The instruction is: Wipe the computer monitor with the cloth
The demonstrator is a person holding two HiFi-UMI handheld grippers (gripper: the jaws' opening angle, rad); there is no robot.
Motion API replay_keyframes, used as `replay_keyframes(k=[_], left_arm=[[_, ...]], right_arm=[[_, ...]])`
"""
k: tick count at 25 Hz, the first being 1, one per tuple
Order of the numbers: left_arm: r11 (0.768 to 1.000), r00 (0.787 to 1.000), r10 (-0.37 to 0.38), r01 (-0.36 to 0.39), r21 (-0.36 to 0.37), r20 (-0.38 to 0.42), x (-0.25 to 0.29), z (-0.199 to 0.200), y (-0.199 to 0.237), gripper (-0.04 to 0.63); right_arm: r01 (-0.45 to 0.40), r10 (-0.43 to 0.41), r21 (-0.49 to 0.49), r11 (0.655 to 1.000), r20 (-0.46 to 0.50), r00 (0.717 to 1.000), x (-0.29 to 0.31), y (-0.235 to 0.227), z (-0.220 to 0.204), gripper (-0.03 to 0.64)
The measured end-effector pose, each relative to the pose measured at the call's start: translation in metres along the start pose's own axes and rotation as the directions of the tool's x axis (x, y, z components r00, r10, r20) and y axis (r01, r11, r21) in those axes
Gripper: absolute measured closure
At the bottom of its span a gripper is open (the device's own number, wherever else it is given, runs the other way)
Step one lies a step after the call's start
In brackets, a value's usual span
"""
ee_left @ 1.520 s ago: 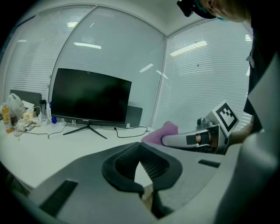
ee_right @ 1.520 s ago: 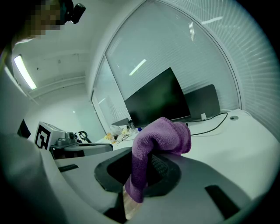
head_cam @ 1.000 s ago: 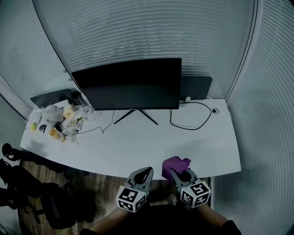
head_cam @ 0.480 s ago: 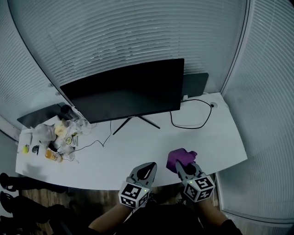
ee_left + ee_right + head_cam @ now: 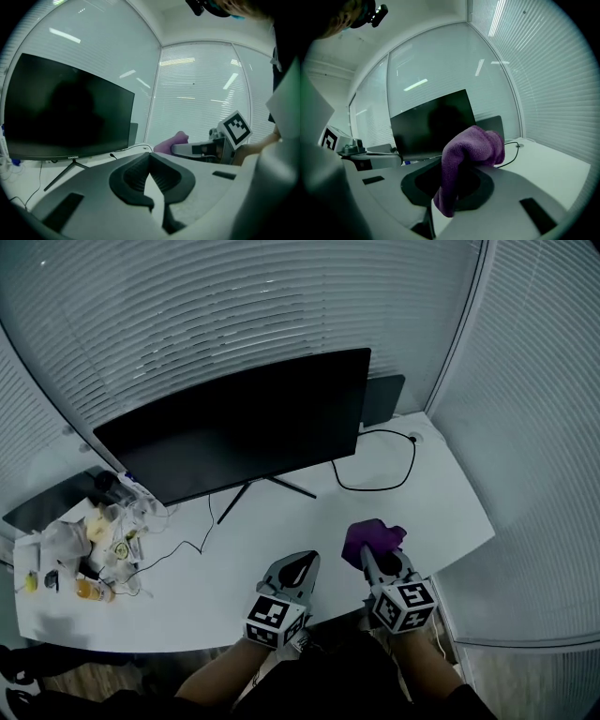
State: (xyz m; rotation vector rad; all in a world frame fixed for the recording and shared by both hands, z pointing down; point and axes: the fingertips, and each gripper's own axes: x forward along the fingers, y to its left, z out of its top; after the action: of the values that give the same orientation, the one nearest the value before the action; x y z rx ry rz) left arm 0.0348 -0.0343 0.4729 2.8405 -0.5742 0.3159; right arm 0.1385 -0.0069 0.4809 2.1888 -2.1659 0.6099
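White desk, blinds behind. My right gripper at 5 o'clock is clamped on the cloth. My left gripper at 6, jaws together, empty. Monitor at 12.

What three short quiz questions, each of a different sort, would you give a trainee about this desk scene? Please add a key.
1. True or false: the purple cloth is held in the fingers of the left gripper.
2. Choose one. The monitor is: A) standing on the white desk; B) hanging on the wall; C) lying flat.
3. Fill the gap: in the head view, the looped black cable lies on the desk toward the monitor's ____ end.

Key: 1 false: the right gripper holds it, and the left is shut and empty; 2 A; 3 right.
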Motion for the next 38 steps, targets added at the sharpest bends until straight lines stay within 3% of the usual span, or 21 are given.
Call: replay_keyframes(k=[8, 22, 31, 38], left_arm=[[0.998, 0.998, -0.056, 0.056, -0.018, 0.011, 0.003, 0.006, 0.001, 0.592], [0.998, 0.999, 0.037, -0.037, -0.052, -0.011, 0.03, -0.001, 0.03, 0.592], [0.997, 0.997, 0.063, -0.066, -0.048, -0.051, 0.085, -0.004, 0.042, 0.592], [0.988, 0.987, 0.122, -0.13, -0.078, -0.1, 0.119, -0.012, 0.065, 0.591]], right_arm=[[0.098, -0.098, -0.048, 0.994, -0.008, 0.995, 0.01, -0.014, 0.018, 0.557], [0.12, -0.121, -0.074, 0.99, -0.004, 0.993, 0.081, -0.074, 0.042, 0.556], [0.11, -0.114, -0.063, 0.992, -0.058, 0.992, 0.136, -0.126, 0.03, 0.556], [0.103, -0.111, -0.075, 0.992, -0.121, 0.986, 0.189, -0.16, 0.014, 0.556]])
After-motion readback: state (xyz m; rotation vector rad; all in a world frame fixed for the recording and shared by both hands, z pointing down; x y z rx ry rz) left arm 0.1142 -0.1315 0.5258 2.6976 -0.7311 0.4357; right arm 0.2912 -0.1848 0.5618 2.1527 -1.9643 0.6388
